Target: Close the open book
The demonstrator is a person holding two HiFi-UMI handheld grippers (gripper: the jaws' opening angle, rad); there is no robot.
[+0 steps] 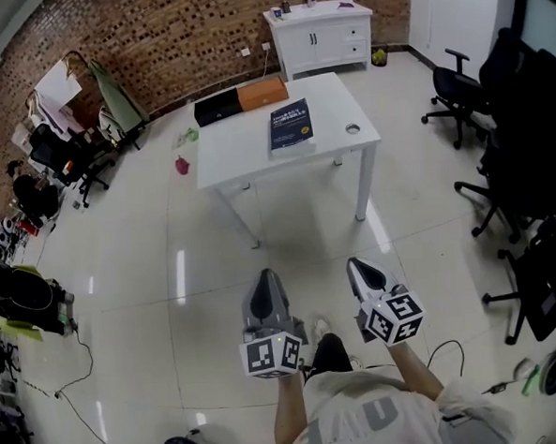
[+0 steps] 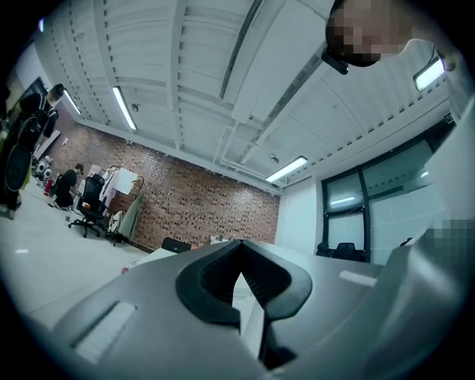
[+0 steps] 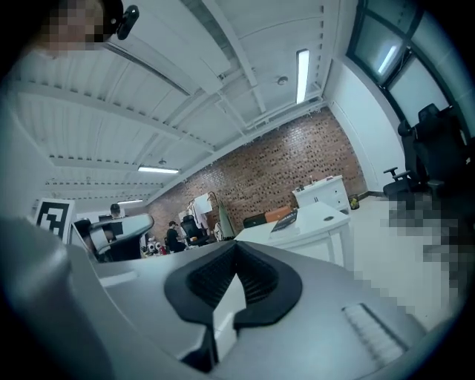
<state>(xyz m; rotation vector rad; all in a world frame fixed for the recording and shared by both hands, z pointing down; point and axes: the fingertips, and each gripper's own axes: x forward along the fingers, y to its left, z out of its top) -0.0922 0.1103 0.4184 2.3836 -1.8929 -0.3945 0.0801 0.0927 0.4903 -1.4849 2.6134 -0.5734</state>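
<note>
A dark blue book (image 1: 291,125) lies closed, cover up, on a white table (image 1: 245,148) far ahead of me across the floor. In the right gripper view the book (image 3: 286,217) shows as a dark slab on the table (image 3: 323,219). Both grippers are held close to my body, well short of the table and pointing toward it. The left gripper (image 1: 266,281) is shut with nothing in it, and its own view shows the jaws (image 2: 239,278) meeting. My right gripper (image 1: 361,266) is also shut and empty (image 3: 236,278).
A black and orange box (image 1: 238,101) sits at the table's far edge, a small round object (image 1: 352,128) near its right edge. A white cabinet (image 1: 321,35) stands against the brick wall. Black office chairs (image 1: 513,155) line the right; chairs and clutter (image 1: 63,154) fill the left.
</note>
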